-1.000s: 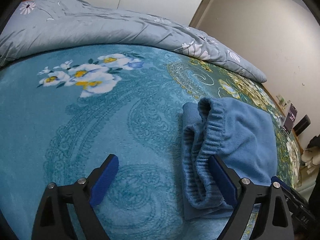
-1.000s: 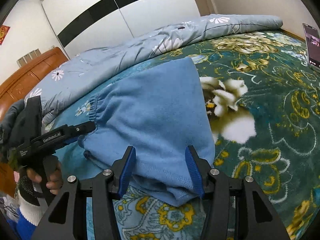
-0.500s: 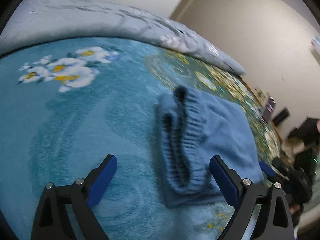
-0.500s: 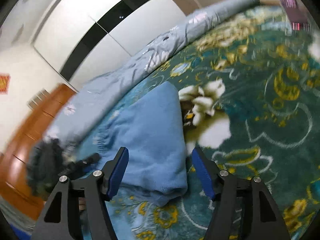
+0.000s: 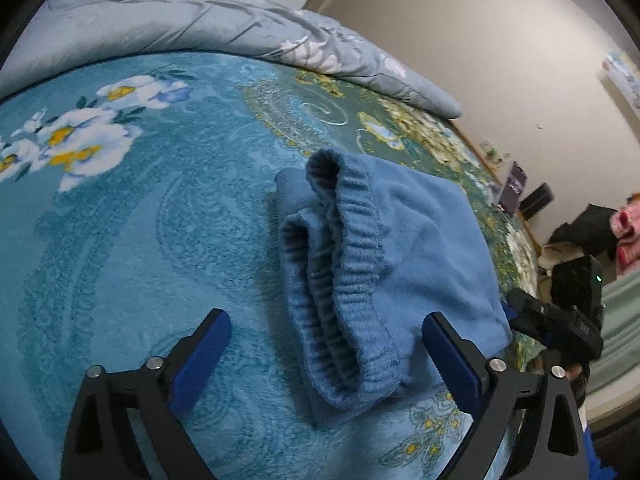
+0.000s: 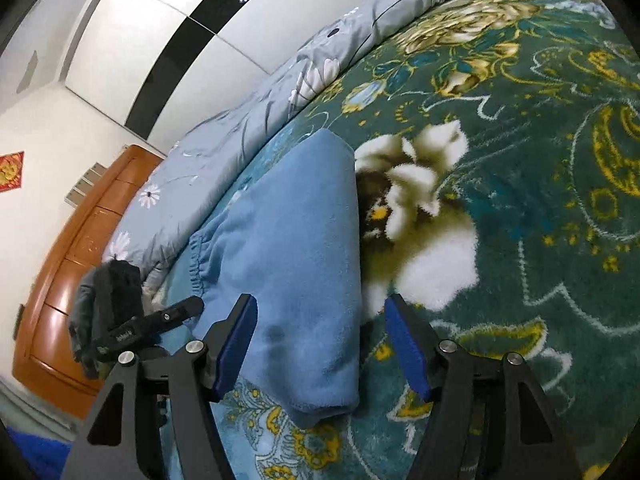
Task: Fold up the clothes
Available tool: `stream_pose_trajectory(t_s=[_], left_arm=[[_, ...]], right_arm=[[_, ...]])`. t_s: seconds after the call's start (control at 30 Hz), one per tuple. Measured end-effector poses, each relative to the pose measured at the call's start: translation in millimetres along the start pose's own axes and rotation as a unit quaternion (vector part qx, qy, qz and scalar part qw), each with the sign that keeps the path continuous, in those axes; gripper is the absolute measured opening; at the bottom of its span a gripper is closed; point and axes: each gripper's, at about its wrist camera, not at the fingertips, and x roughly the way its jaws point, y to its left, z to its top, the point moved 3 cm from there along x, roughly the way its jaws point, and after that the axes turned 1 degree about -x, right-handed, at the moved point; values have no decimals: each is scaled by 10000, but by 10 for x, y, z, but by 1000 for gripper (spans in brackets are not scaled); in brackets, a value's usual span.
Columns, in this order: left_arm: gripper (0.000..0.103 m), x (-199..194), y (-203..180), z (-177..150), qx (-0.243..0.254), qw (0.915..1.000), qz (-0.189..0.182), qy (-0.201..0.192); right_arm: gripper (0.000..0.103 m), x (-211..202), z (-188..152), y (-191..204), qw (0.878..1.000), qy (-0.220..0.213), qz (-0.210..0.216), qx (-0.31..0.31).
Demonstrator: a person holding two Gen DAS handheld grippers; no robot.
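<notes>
A folded blue fleece garment with a ribbed elastic waistband lies on the floral bed cover. My left gripper is open and empty, just short of the waistband end. In the right wrist view the same garment lies flat, and my right gripper is open and empty, just short of its near folded edge. The right gripper also shows at the garment's far corner in the left wrist view. The left gripper shows at the left in the right wrist view.
A grey floral quilt is bunched along the bed's far side. A wooden headboard and white wardrobe doors stand beyond. Small dark items sit by the wall past the bed's edge.
Both grippers have drawn back a little from the garment. The right gripper's jaws have opened wider and its view has tilted. The garment lies where it was.
</notes>
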Motion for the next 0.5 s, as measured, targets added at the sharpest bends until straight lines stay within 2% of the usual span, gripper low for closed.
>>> stream_pose_trajectory(t_s=[0.27, 0.43, 0.5], left_arm=[[103, 5, 5, 24, -67, 9999, -144, 46], [102, 18, 25, 59, -307, 9976, -543, 296], [98, 50, 43, 88, -541, 9942, -789, 483]], right_arm=[[67, 12, 7, -2, 9995, 90, 270, -134], [67, -8, 15, 9, 9989, 55, 415, -218], [67, 10, 52, -4, 9984, 3, 535, -187]])
